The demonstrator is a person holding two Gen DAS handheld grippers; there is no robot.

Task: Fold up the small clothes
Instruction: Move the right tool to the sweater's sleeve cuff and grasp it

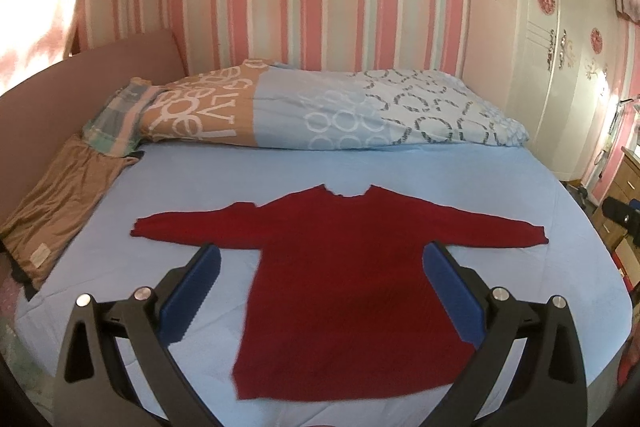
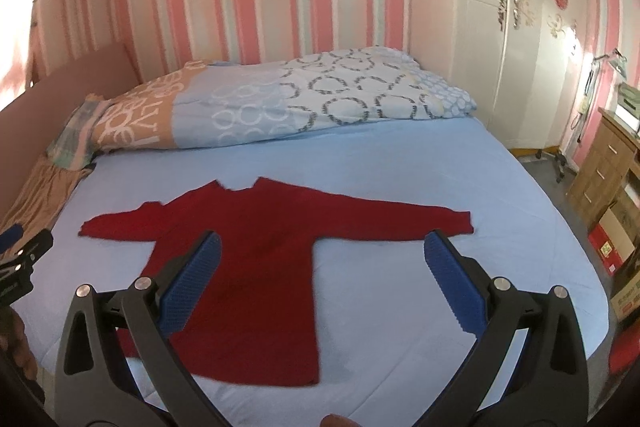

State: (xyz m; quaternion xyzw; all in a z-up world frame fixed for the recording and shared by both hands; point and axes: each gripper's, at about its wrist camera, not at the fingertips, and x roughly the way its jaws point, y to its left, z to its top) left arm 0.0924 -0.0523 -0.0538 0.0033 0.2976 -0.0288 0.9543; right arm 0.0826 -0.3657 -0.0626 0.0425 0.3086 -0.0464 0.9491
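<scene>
A dark red long-sleeved sweater (image 1: pixel 340 267) lies flat on the light blue bed sheet (image 1: pixel 280 171), sleeves spread left and right, neck toward the far wall. It also shows in the right wrist view (image 2: pixel 248 255). My left gripper (image 1: pixel 320 255) is open and empty, hovering above the sweater's body with a finger on each side. My right gripper (image 2: pixel 320 247) is open and empty, above the sheet between the sweater's body and its right sleeve. The left gripper's tip (image 2: pixel 16 247) shows at the left edge of the right wrist view.
A folded patterned duvet (image 1: pixel 320 107) lies across the far part of the bed. A brown garment (image 1: pixel 60 211) lies at the bed's left edge by the headboard. A white wardrobe (image 2: pixel 520 47) and wooden drawers (image 2: pixel 600 167) stand to the right, with boxes on the floor.
</scene>
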